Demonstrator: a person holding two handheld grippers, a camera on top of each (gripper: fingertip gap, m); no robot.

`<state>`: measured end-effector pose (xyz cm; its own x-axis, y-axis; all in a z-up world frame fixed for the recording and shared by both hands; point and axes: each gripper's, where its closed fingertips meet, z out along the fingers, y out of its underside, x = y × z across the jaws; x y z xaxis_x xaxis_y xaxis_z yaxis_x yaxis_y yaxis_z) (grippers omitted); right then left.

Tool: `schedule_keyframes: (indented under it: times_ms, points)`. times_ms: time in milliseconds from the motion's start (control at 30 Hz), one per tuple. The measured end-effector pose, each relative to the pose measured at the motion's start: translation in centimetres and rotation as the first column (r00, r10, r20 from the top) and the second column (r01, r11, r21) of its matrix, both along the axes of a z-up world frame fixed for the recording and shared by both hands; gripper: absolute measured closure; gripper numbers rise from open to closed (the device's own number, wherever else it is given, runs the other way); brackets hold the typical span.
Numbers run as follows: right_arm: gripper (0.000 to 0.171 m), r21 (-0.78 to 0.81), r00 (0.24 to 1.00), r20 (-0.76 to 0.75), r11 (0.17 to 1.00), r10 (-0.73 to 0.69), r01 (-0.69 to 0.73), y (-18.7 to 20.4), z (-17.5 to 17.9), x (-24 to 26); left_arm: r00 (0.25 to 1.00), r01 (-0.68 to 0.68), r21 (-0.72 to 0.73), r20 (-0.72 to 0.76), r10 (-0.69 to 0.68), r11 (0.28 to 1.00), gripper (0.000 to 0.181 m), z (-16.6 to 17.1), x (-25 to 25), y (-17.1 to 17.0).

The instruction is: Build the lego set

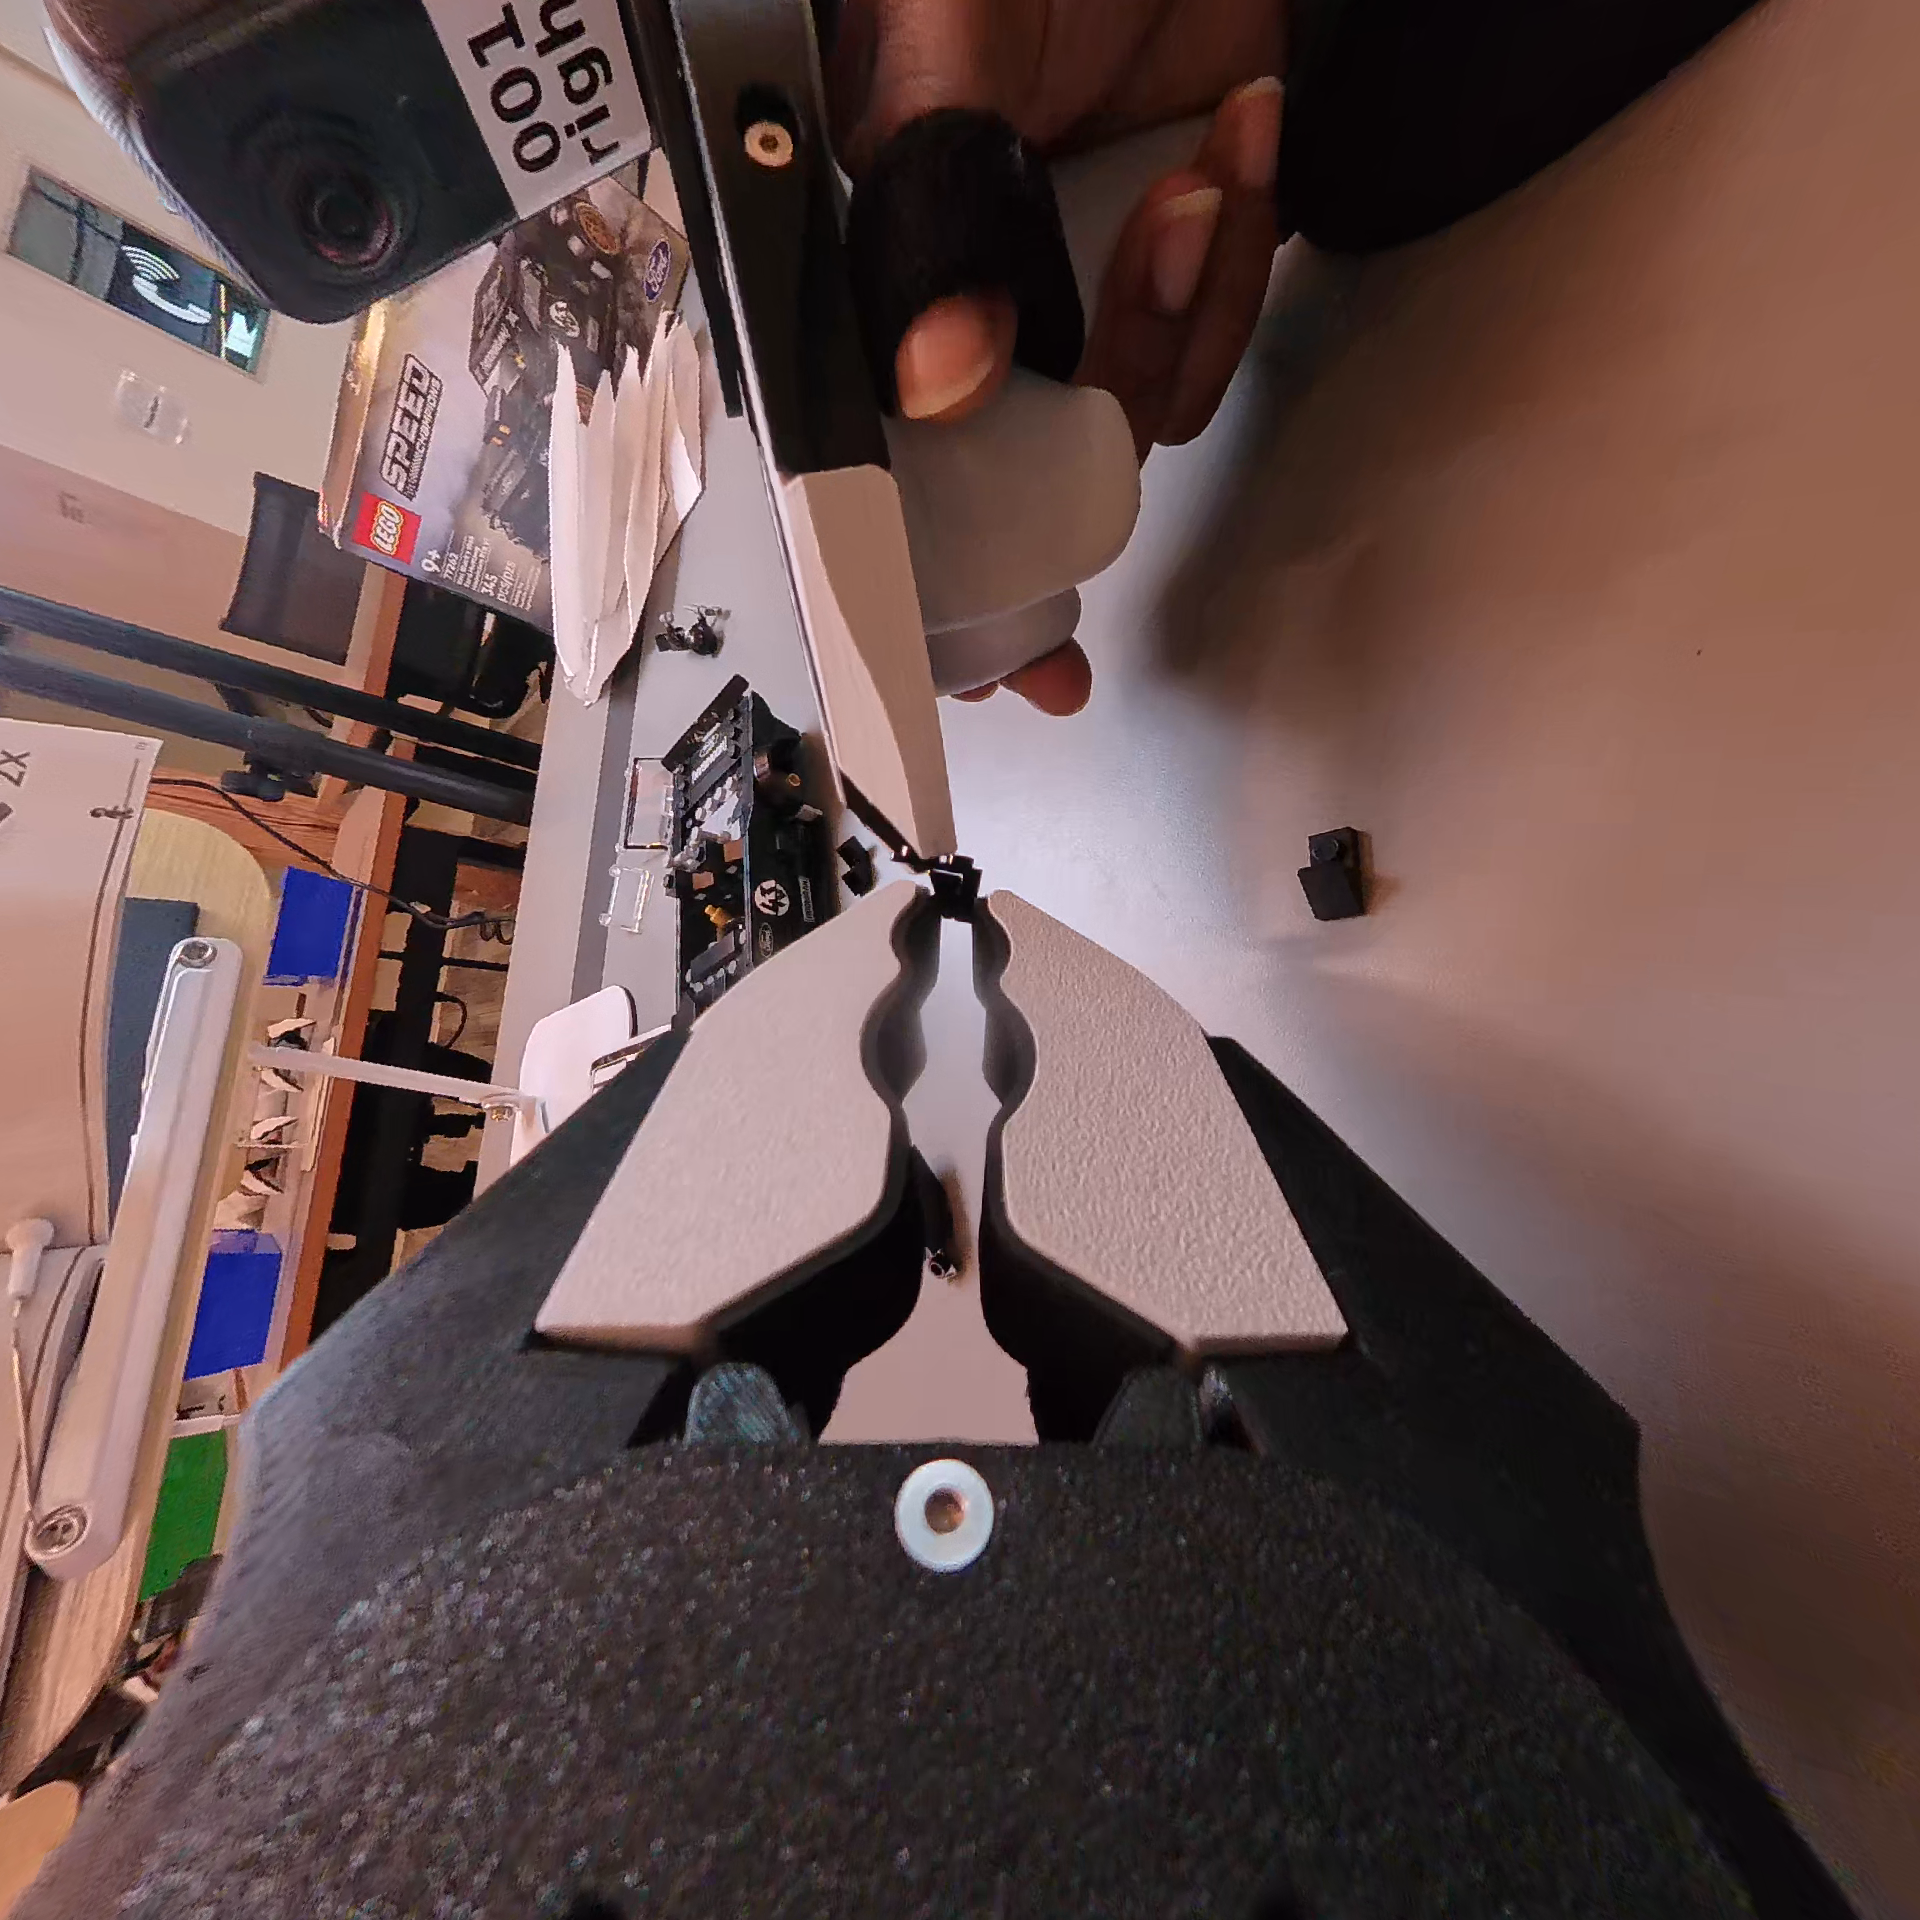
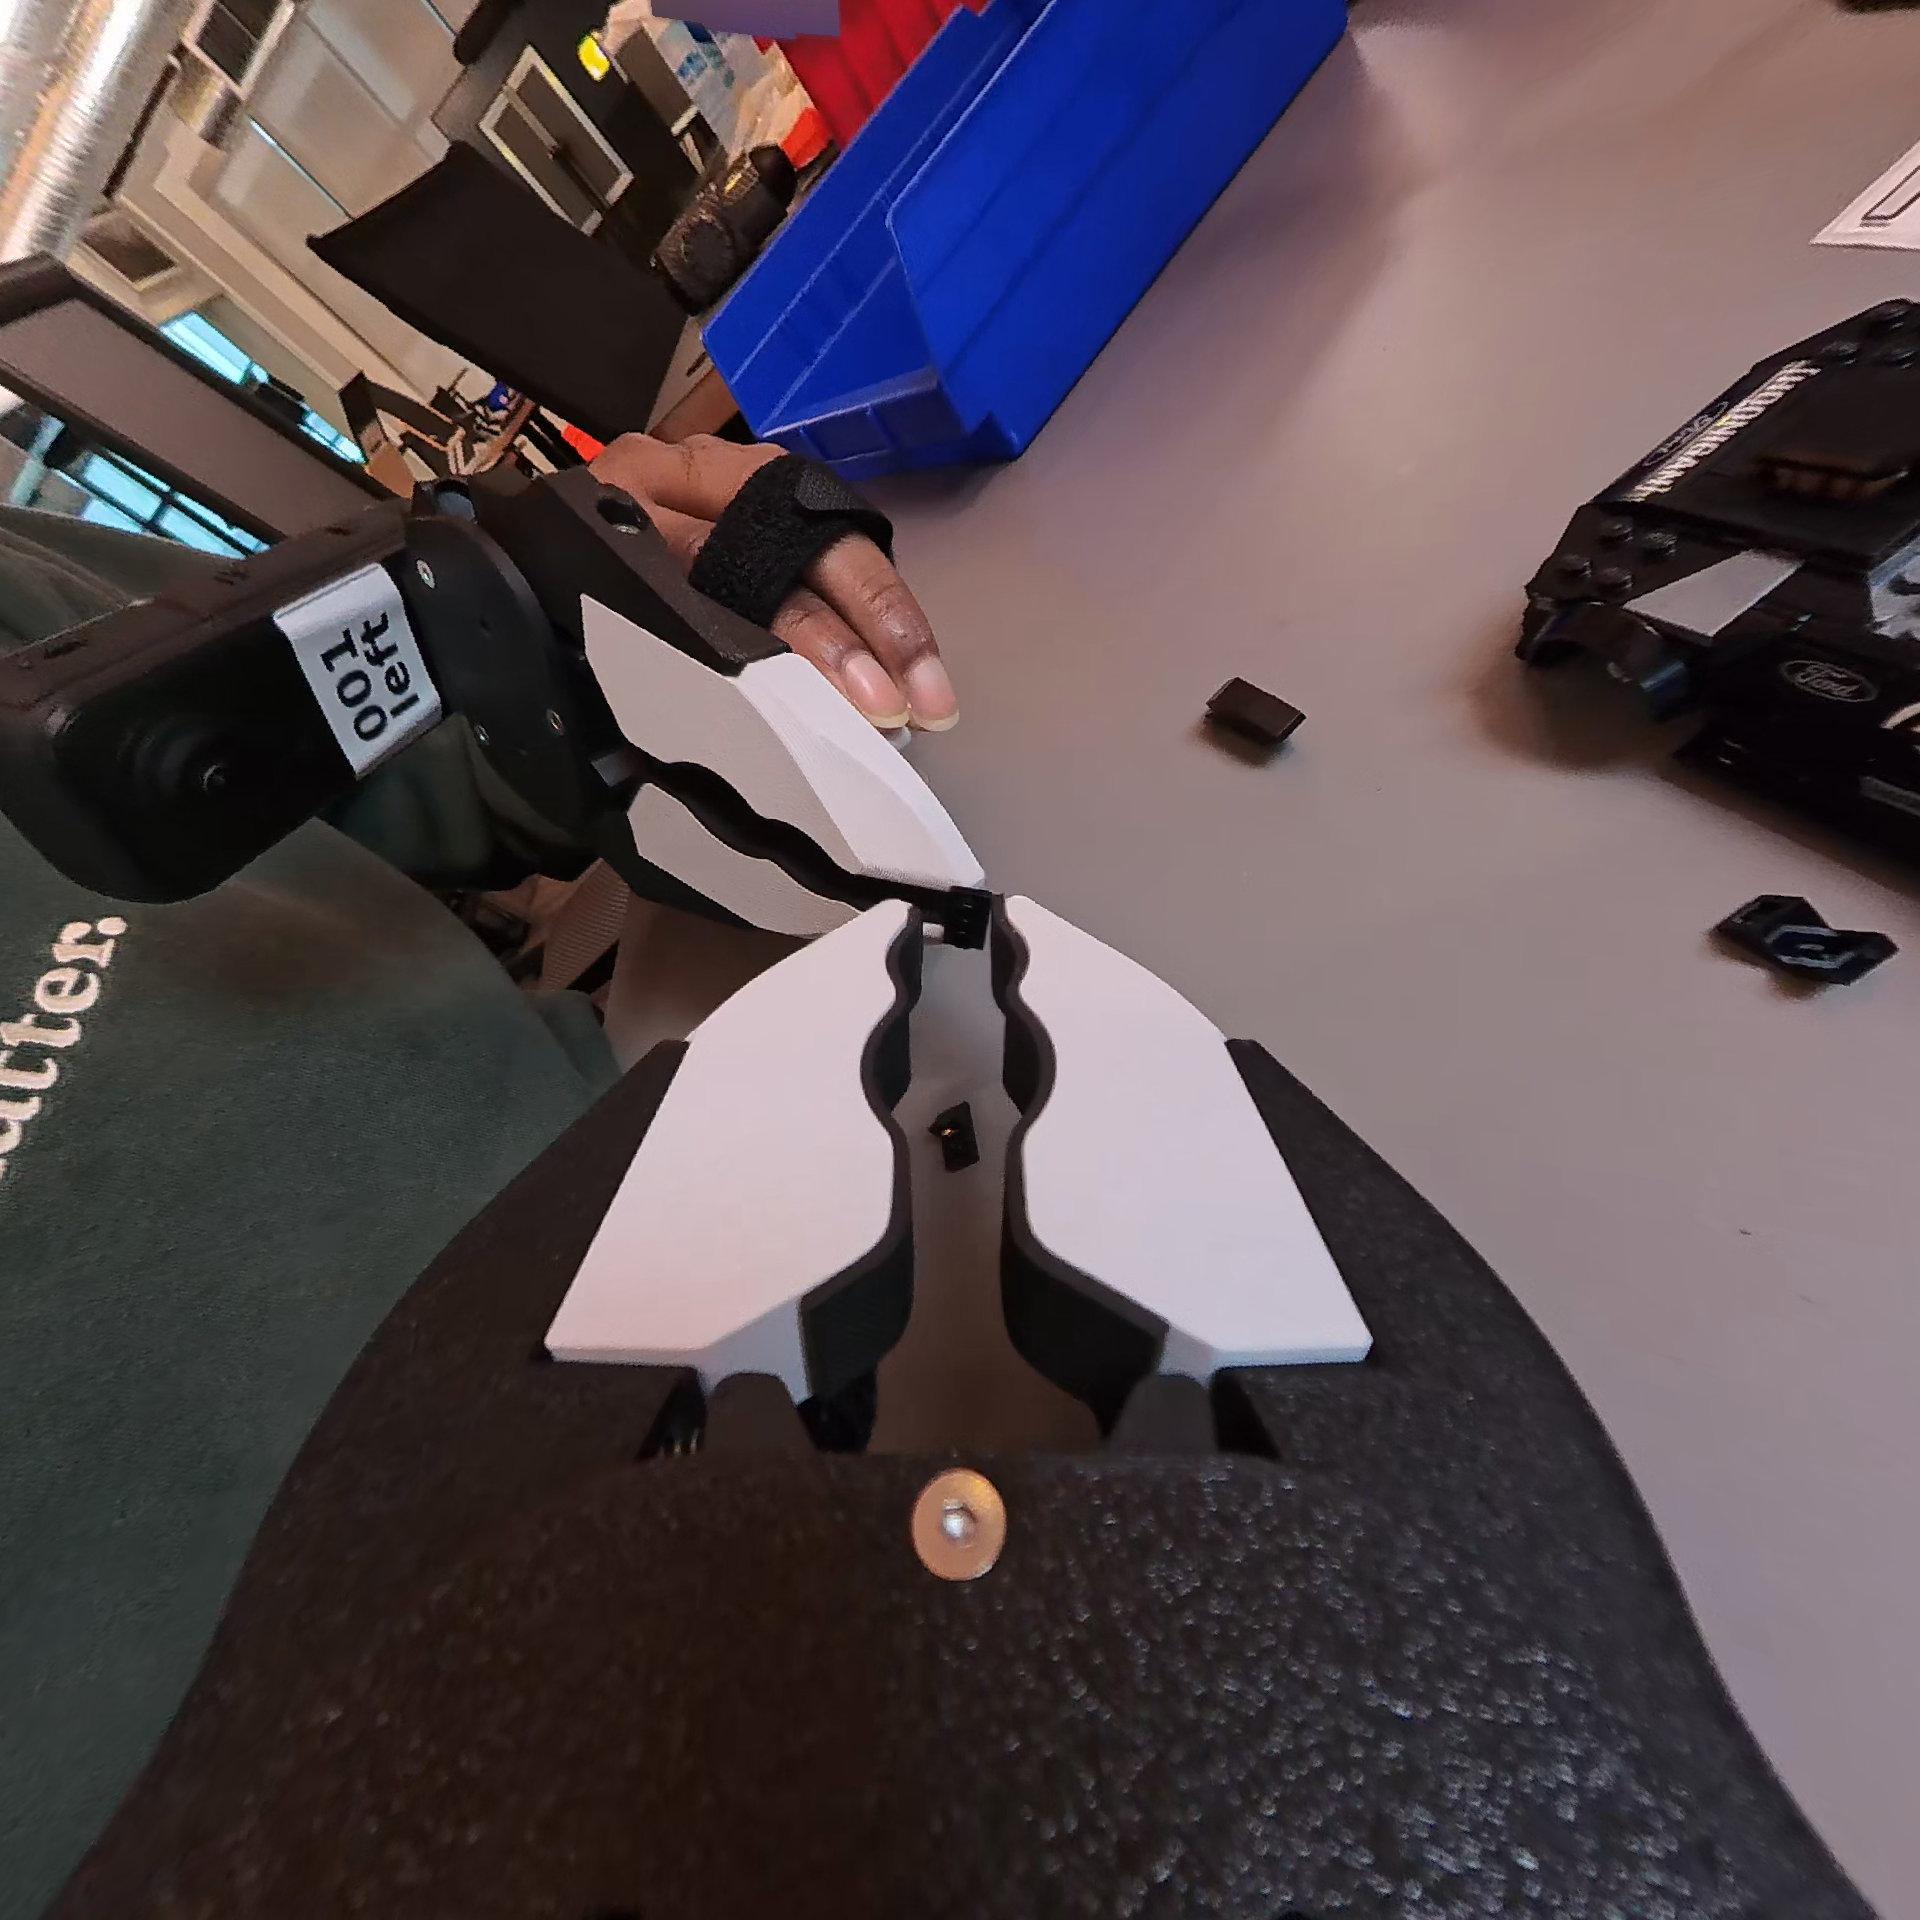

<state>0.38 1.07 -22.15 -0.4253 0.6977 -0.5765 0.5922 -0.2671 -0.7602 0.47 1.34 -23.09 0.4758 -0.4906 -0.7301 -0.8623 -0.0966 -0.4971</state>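
The left gripper (image 1: 954, 902) has its fingers (image 1: 790, 1091) closed onto a small black lego piece (image 1: 954, 894) at their very tips. The right gripper (image 2: 961, 920) meets it tip to tip, its own fingers (image 2: 1132, 1122) pinched on the same small black lego piece, held above the grey tabletop (image 2: 1403, 1039). In the left wrist view the right gripper comes in from above and a thin black bar (image 1: 871, 821) runs from the piece along its white finger; whether that bar is part of the piece cannot be told. A hand (image 1: 1039, 343) with a black strap across one finger grips the right gripper's handle, and in the right wrist view another strapped hand (image 2: 831, 603) holds the left gripper.

On the tabletop behind the grippers lies the partly built black lego car (image 2: 1766, 582), with loose black pieces near it: a small flat one (image 2: 1254, 717) and a curved one (image 2: 1803, 940). Another tiny black piece (image 2: 954, 1132) lies on the tabletop, seen between the right gripper's fingers. In the left wrist view a single black brick (image 1: 1335, 873) lies apart from the rest. Towards the tabletop's far edge stand the lego box (image 1: 488, 416) with white paper bags (image 1: 613, 499) leaning against it, and a blue storage bin (image 2: 997, 239).
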Motion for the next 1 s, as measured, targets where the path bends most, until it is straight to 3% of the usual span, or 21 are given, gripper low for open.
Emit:
schedule_keyframes:
  times_ms: [233,367,500,600,700,800,1000]
  points:
    - [0.163,0.011,1.0,0.015,1.0,-0.001,0.001,-0.1,-0.3,0.0,1.0,0.015,-0.006,-0.005,-0.015,1.0,0.174,-0.3,0.3,-0.1]
    - [0.163,0.029,1.0,-0.012,0.999,0.026,-0.025,-0.1,-0.1,0.2,0.994,0.037,-0.027,0.107,-0.034,0.999,0.174,-0.1,0.7,-0.2]
    - [0.163,0.279,0.994,-0.085,0.959,0.074,-0.048,0.6,-1.0,0.4,0.911,0.061,-0.122,0.413,-0.005,0.991,0.158,1.5,-0.6,-0.7]
    - [0.163,0.51,0.987,-0.074,0.856,0.141,-0.084,0.7,-3.0,0.6,0.822,0.044,-0.163,0.567,0.057,0.986,0.167,2.7,-3.5,-1.0]
    - [0.163,0.622,0.979,-0.047,0.773,0.201,-0.129,0.0,-4.3,0.5,0.747,0.037,-0.229,0.653,0.125,0.973,0.172,2.9,-6.0,-1.7]
    - [0.163,0.676,0.974,-0.008,0.718,0.227,-0.162,-0.2,-5.1,0.2,0.732,0.032,-0.298,0.657,0.181,0.954,0.173,1.8,-7.2,-2.4]
    - [0.162,0.699,0.971,0.022,0.691,0.237,-0.184,0.2,-5.6,0.1,0.81,0.083,-0.421,0.557,0.185,0.903,0.174,-1.5,-5.7,-3.6]
